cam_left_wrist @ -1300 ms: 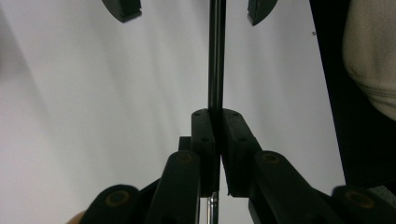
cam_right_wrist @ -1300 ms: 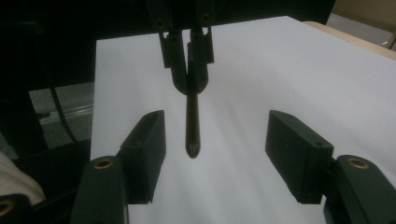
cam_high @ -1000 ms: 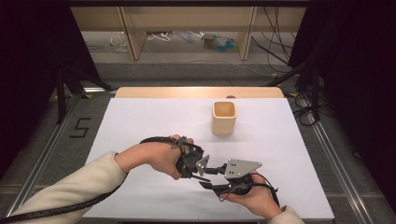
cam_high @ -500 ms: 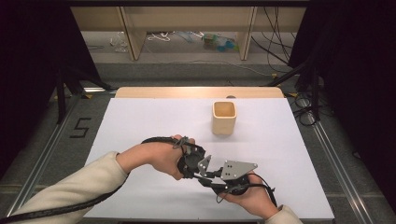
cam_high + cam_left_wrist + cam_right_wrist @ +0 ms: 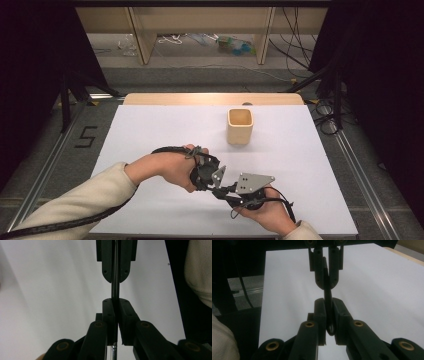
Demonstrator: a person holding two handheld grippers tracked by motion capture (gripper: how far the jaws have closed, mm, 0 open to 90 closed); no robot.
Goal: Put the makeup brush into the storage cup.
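- Stick point(image 5: 115, 290), thin and black: it is held in the air between the two pairs of tongs, each pair biting one end. Its long axis runs straight on from one pair's tips to the other's.
- White table top point(image 5: 150, 130): it lies under both tongs, and the stick is clear of it as far as I can tell.
- Wooden cup point(image 5: 239, 127): it stands upright and open-mouthed, well apart from the tongs, beyond them and slightly towards the right hand's side.
- Left tongs point(image 5: 115, 302): they are clamped tight on the stick, pads pressed to both its sides. A short silvery length shows behind the pads in the left gripper view.
- Right tongs point(image 5: 328, 301): their jaws have just been closing and now pinch the stick's other end, whose rounded tip pokes out just behind the pads.
- The turning relation: the two pairs face each other tip to tip, near but not touching, with a bare stretch of stick between them. Neither hand is nearer, since both hold it. I judge this to be a handover, so one pair must let go before the other can carry the stick away, likely to the cup.
- The stick's look: slim, straight, dark and smooth, about as narrow as the slit between closed pads. It may be a pen, though I cannot tell.
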